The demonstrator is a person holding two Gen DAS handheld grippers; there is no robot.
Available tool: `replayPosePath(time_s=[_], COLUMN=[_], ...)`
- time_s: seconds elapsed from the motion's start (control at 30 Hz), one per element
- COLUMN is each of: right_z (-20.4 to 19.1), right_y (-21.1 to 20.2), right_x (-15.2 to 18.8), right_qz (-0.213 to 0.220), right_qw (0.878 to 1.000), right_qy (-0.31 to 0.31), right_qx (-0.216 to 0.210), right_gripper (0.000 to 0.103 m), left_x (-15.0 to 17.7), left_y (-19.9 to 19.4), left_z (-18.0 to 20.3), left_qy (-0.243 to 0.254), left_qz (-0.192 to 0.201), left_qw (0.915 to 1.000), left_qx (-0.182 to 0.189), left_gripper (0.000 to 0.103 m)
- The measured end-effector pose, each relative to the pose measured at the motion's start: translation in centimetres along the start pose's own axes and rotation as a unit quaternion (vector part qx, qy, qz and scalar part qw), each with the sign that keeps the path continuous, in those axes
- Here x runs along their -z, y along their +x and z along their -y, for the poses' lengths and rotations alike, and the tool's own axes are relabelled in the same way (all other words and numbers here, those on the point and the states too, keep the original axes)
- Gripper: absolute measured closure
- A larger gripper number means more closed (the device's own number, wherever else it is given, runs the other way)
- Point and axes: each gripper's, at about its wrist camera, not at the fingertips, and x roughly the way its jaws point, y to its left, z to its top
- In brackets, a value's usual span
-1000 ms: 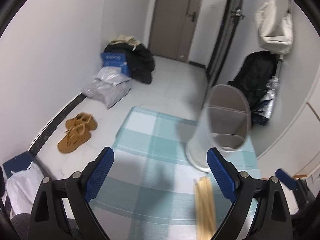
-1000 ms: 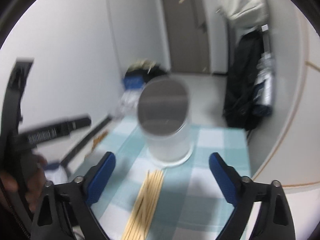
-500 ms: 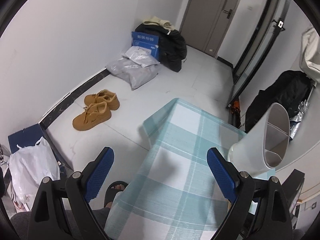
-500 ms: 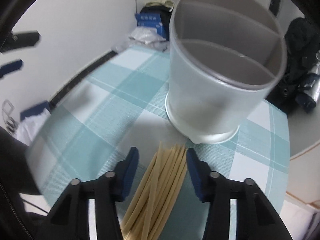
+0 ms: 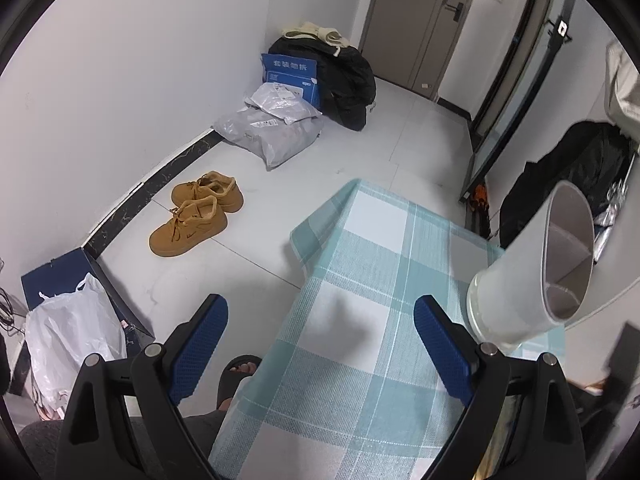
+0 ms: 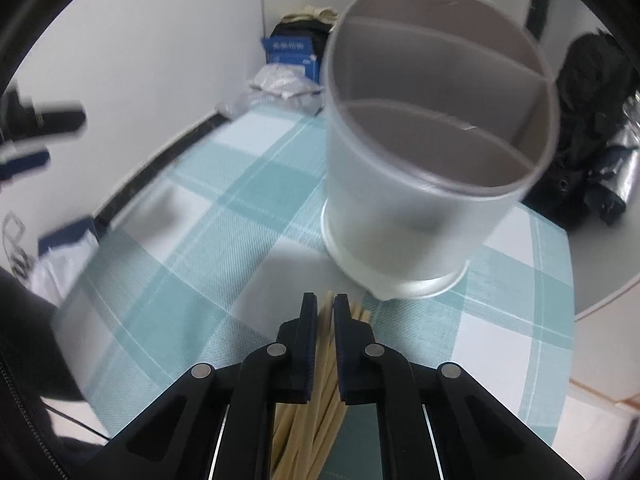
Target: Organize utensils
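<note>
Between the right tool's [image 6: 325,300] blue pads lay the pale wooden chopsticks [image 6: 320,412], bundled flat on the teal-checked bench [image 6: 192,280]. Its jaws had just been closing from wide to a pinch on one or two sticks, so the pick-up seemed begun. Just beyond stood the frosted, divided plastic holder [image 6: 420,184]. Off to the side, the left tool [image 5: 320,344] hung open and empty.
</note>
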Motion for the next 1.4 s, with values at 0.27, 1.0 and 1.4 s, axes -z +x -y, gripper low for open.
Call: replayPosePath(time_s=[0.27,1.0,1.4], right_z=[5.0,10.9,11.8], right_y=[-3.1,-5.4,-10.8], right_x=[0.1,1.8,2.5], right_qz=[0.039,0.099,0.18], right_qw=[0.994,0.959,0.951], right_qy=[0.093,0.246,0.237], right_qx=[-0.04,-0.096,-0.08], right_gripper=[0.097,0.099,0.1], left_x=[2.0,6.2,9.2], left_y=[1.0,2.5,3.9], left_z=[2.7,7.6,10.4], left_qy=[0.051,0.169,0.24], left_qz=[-0.04,-0.101,-0.163], left_qw=[0.9979,0.9804,0.9569], left_qx=[0.01,0.014,0.012], left_gripper=[0.012,0.012,0.012])
